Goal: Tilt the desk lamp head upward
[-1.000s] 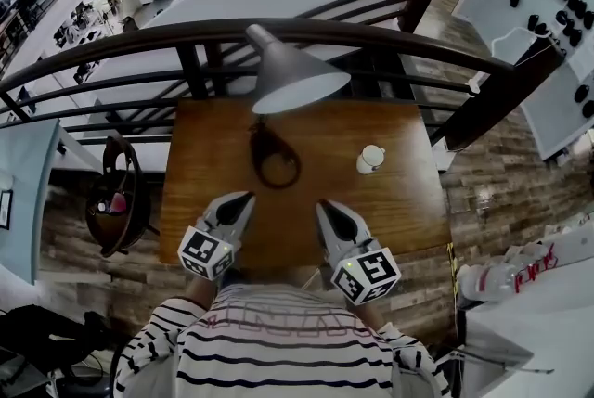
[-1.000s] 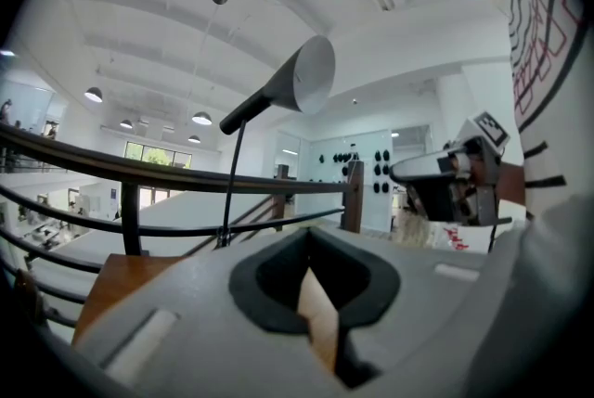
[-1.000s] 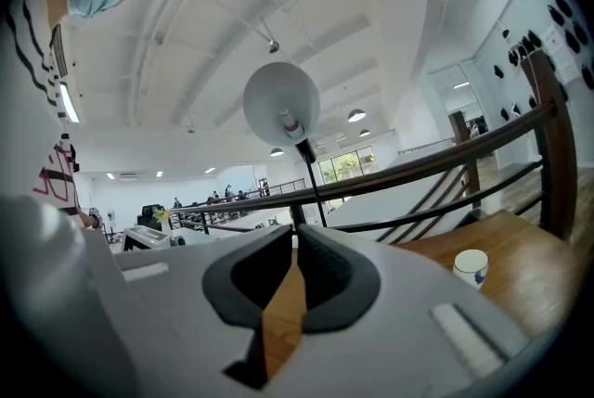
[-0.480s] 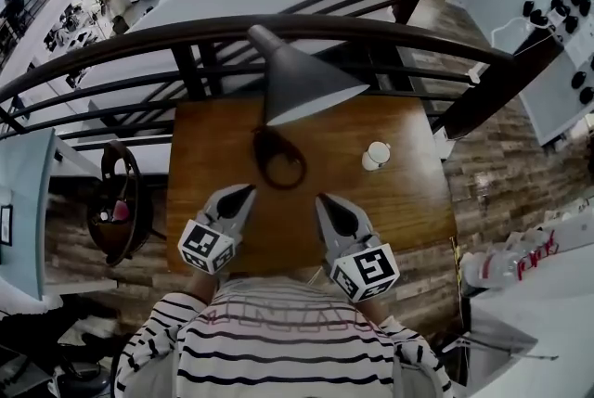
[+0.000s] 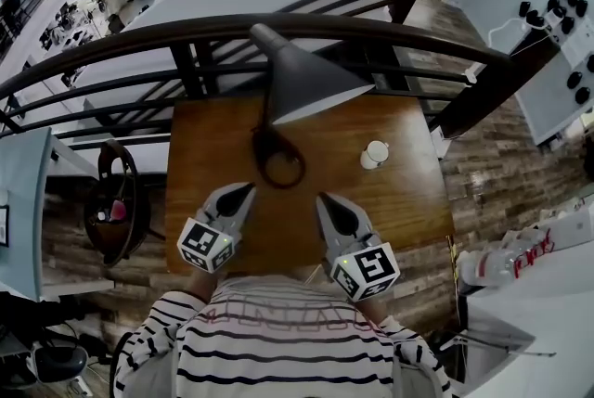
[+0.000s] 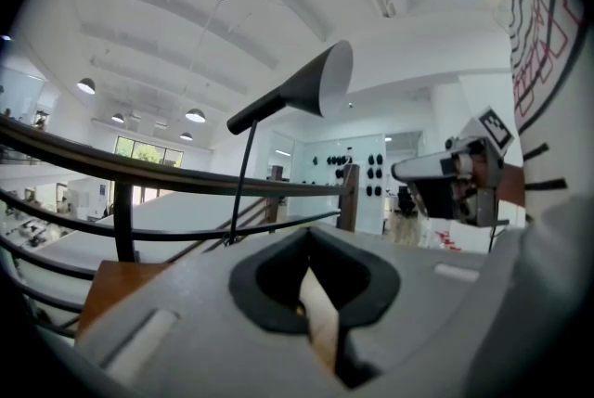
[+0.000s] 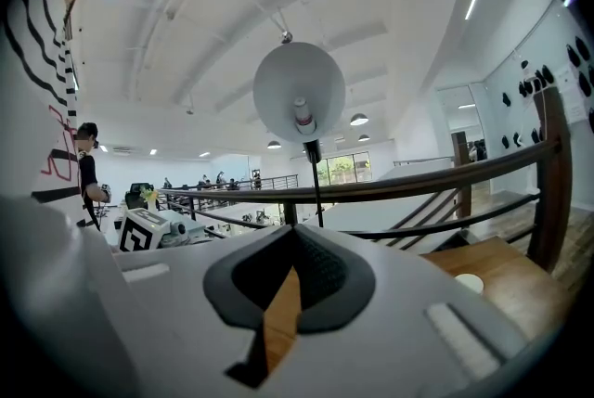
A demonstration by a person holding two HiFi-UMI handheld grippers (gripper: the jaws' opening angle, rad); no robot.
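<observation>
A dark grey desk lamp stands at the back of a small wooden table. Its cone head is tilted, the white inside facing right and toward me. Its round base rests on the table top. In the left gripper view the lamp head sits high on its thin stem; in the right gripper view the lamp head shows its open mouth and bulb. My left gripper and right gripper hover over the table's near edge, both shut and empty, well short of the lamp.
A small white cup sits on the table's right side. A dark curved railing runs right behind the table. A dark round stand is on the floor at the left. White shelving stands at the far right.
The lamp head's open mouth now faces more to the right and up than a second ago. Both grippers have drawn back slightly toward the table's near edge.
</observation>
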